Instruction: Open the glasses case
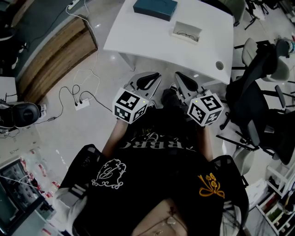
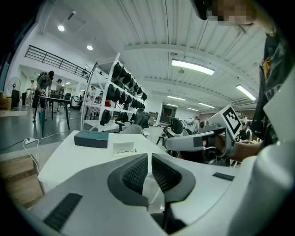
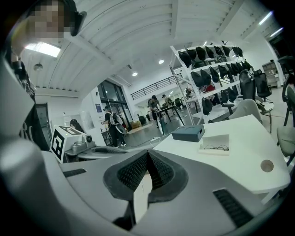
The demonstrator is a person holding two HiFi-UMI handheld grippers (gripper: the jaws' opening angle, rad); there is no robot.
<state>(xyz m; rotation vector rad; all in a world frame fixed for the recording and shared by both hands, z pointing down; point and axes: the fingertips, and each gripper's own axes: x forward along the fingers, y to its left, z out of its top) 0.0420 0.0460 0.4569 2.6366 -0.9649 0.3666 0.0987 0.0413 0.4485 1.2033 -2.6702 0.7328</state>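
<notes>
A teal glasses case (image 1: 155, 8) lies shut at the far side of the white table (image 1: 138, 37). Beside it a small white tray (image 1: 186, 31) holds a pair of glasses. Both grippers hang side by side near my body, short of the table's near edge. The left gripper (image 1: 156, 75) is shut with nothing between its pads. The right gripper (image 1: 178, 74) is shut and empty too. In the left gripper view the case (image 2: 91, 138) and tray (image 2: 123, 147) lie well beyond the jaws (image 2: 150, 161). The right gripper view shows the case (image 3: 187, 133) and tray (image 3: 215, 144) far past its jaws (image 3: 148, 159).
A round cable hole (image 1: 219, 65) sits near the table's right corner. Black office chairs (image 1: 258, 92) stand to the right. On the floor at left lie a power strip with cables (image 1: 82, 102) and a wooden step (image 1: 50, 50). Racks of dark gear (image 2: 115, 92) and people stand behind.
</notes>
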